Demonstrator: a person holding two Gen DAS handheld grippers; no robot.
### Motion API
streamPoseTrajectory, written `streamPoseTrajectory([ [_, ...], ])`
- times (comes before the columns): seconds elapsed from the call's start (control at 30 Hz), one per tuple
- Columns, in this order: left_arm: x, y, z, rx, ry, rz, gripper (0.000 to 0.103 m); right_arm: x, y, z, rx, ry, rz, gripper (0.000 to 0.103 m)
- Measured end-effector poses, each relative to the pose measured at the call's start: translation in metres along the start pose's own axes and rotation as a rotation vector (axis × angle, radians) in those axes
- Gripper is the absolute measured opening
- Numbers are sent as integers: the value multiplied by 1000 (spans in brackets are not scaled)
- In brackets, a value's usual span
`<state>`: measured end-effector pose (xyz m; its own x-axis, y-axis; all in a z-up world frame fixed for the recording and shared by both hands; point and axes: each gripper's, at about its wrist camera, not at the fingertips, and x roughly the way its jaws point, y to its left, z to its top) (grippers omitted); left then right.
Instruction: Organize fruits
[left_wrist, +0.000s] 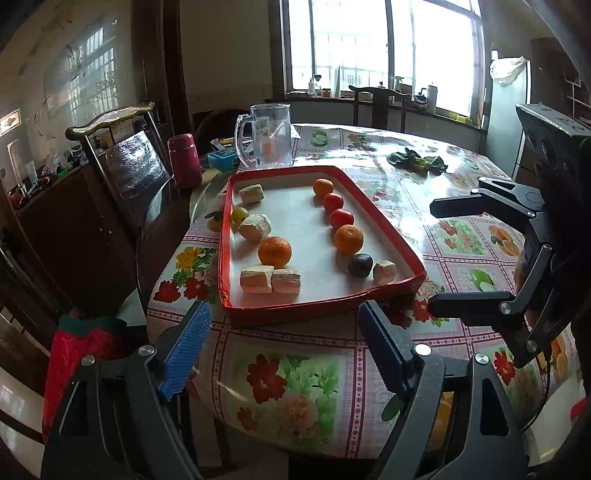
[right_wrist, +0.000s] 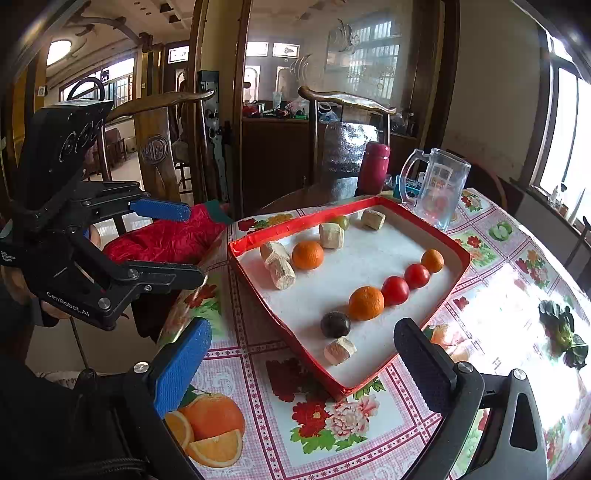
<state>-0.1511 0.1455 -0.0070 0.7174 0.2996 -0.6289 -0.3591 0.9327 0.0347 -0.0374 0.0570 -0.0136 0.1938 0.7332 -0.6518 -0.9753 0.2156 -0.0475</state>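
Note:
A red-rimmed tray (left_wrist: 321, 306) (right_wrist: 295, 223) with a white floor lies on the flowered table. One row in it holds a small orange (left_wrist: 323, 186), two tomatoes (left_wrist: 333, 202) (right_wrist: 395, 290), a bigger orange (left_wrist: 349, 239) (right_wrist: 366, 302), a dark round fruit (left_wrist: 360, 265) (right_wrist: 335, 324) and a beige block (left_wrist: 384, 272). The other side has another orange (left_wrist: 275, 252) (right_wrist: 307, 254), a green fruit (left_wrist: 240, 214) and several beige blocks (left_wrist: 256, 279). My left gripper (left_wrist: 284, 350) (right_wrist: 194, 243) is open and empty before the tray's near edge. My right gripper (right_wrist: 303, 358) (left_wrist: 432, 256) hangs open, empty, by the tray's corner.
A clear glass jug (left_wrist: 264, 134) (right_wrist: 436, 192) and a maroon flask (left_wrist: 184, 160) stand behind the tray. Green leaves (left_wrist: 417, 160) (right_wrist: 563, 332) lie further along the table. Wooden chairs (left_wrist: 122, 155) ring the table; one holds a red cloth (right_wrist: 166, 236).

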Motion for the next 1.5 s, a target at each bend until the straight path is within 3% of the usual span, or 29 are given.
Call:
streamPoseTrajectory([
  [0.27,-2,-1,0,-18,-17,-22,82,-1,-4,-2,16,-4,-1,100],
  [0.43,-3,-3,0,0,-38,5,82,0,-5,-1,19,-1,1,100],
  [1.5,0,1,0,-22,-23,8,82,4,-2,-1,4,18,10,100],
])
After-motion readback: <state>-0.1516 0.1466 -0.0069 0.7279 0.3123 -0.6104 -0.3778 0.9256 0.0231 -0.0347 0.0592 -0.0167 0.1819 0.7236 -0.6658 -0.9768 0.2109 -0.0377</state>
